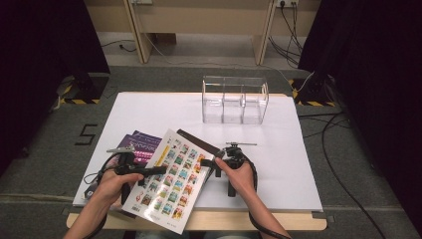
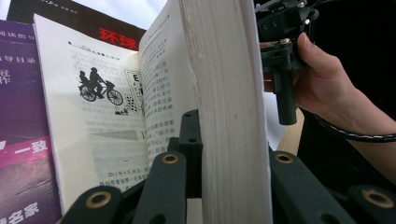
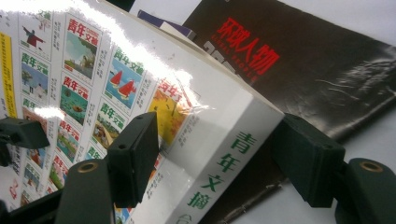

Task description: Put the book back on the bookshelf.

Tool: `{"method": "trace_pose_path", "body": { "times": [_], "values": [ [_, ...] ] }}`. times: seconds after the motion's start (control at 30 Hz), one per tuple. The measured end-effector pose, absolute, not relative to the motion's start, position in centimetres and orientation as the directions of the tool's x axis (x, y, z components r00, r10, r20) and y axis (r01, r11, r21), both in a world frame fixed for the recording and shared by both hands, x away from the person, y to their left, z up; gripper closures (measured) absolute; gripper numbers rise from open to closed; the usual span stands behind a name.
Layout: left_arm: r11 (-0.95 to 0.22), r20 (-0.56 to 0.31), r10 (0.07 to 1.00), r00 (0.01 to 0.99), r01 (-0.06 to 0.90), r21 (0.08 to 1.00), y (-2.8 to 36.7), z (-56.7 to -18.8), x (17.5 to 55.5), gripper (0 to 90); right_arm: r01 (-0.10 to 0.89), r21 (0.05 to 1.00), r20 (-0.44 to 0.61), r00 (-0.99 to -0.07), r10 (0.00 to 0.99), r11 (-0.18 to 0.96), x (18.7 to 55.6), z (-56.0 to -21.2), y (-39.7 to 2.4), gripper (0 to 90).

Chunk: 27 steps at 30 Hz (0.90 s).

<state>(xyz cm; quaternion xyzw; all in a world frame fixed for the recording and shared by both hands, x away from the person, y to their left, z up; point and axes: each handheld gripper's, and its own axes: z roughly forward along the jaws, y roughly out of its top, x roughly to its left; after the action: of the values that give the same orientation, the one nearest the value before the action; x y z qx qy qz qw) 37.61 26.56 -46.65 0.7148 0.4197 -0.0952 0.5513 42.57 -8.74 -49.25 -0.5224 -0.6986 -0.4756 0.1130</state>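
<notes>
A thick white book with a cover of small colourful pictures is tilted up over the table's front edge. My left gripper is shut on its left edge. In the left gripper view the jaws clamp the thick page block, and a page with a bicycle drawing lies open beside it. My right gripper is at the book's spine side. In the right gripper view my right gripper straddles the spine: one jaw lies over the cover, the other stands off the spine with a gap.
A purple book and a dark magazine with red characters lie under the white book on the white table. A clear three-part organizer stands at the back. Cables trail on the floor to the right.
</notes>
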Motion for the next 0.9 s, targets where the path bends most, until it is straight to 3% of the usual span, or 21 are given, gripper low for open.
{"method": "trace_pose_path", "body": {
  "times": [0.3, 0.4, 0.43, 0.47, 0.6, 0.9],
  "values": [
    [-0.035, -0.61, 0.5, 0.614, 0.719, 0.694, 26.7, -47.0, 37.9, 75.4, 0.846, 0.534, 0.672, -0.425, 0.606, 0.001, 42.7, -49.5, -7.9, 33.9],
    [-0.044, -0.608, 0.515, 0.605, 0.727, 0.686, 26.6, -47.1, 38.0, 75.3, 0.849, 0.528, 0.672, -0.418, 0.611, 0.0, 42.8, -49.6, -7.9, 40.0],
    [-0.053, -0.601, 0.524, 0.604, 0.727, 0.685, 26.6, -47.1, 38.1, 75.1, 0.858, 0.513, 0.683, -0.403, 0.609, -0.007, 42.9, -49.7, -8.2, 47.3],
    [-0.062, -0.593, 0.533, 0.604, 0.727, 0.684, 26.5, -47.1, 38.1, 75.1, 0.858, 0.513, 0.683, -0.403, 0.609, -0.007, 42.9, -49.7, -8.2, 47.3],
    [-0.098, -0.566, 0.56, 0.605, 0.727, 0.68, 26.4, -47.1, 38.4, 74.5, 0.87, 0.492, 0.718, -0.376, 0.586, -0.045, 42.9, -49.7, -8.7, 61.2],
    [-0.146, -0.515, 0.594, 0.618, 0.712, 0.687, 26.3, -46.5, 38.3, 71.1, 0.895, 0.433, 0.782, -0.315, 0.537, -0.106, 42.9, -49.1, -9.1, 66.7]
  ]
}}
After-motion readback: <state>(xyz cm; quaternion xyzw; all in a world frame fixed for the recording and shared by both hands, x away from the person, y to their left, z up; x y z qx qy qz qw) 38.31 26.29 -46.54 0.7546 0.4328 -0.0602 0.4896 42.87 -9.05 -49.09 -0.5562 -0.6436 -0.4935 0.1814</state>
